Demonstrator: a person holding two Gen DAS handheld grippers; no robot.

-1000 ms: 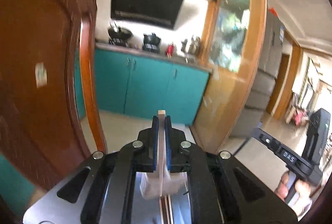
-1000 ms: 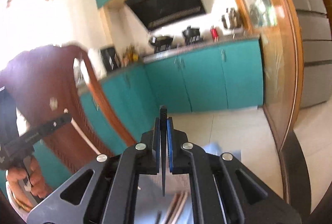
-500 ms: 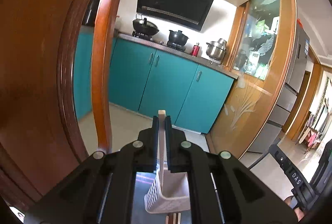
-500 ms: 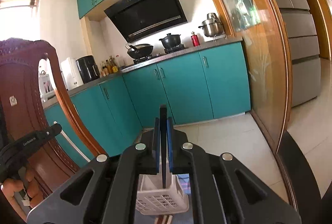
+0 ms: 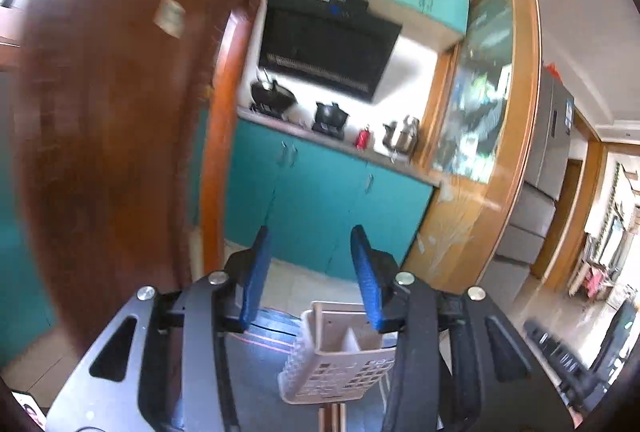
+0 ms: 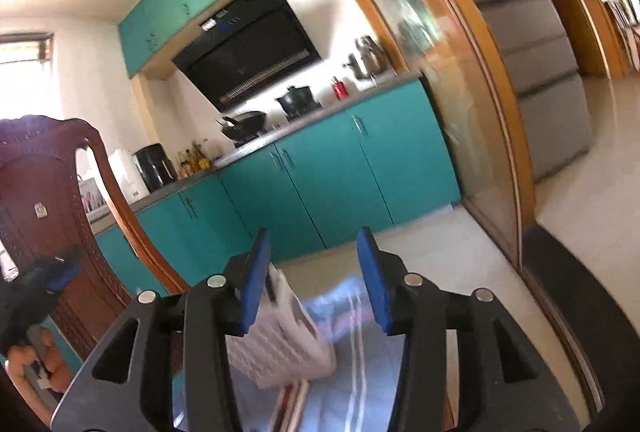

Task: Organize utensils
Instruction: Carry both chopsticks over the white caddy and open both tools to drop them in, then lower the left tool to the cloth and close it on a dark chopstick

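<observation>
Change: both grippers, closed half a second ago, have just been opening, nothing between the pads.
Left gripper (image 5: 310, 268): jaws apart, above the table's far edge.
Right gripper (image 6: 316, 272): jaws apart, empty.
Utensil basket (image 5: 340, 364): white, slotted, upright near the far edge of the dark table (image 5: 256, 364); chopsticks (image 5: 332, 418) lie just in front of it.
Cloth (image 6: 360, 352): blue striped, beside the basket.
Hand (image 6: 36, 356): grips the left gripper's handle by a wooden chair (image 6: 48, 200).

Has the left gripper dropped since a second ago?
Yes. The left gripper has sunk toward the white basket, which shows more fully than before, and its jaws have just been opening with nothing between them.
</observation>
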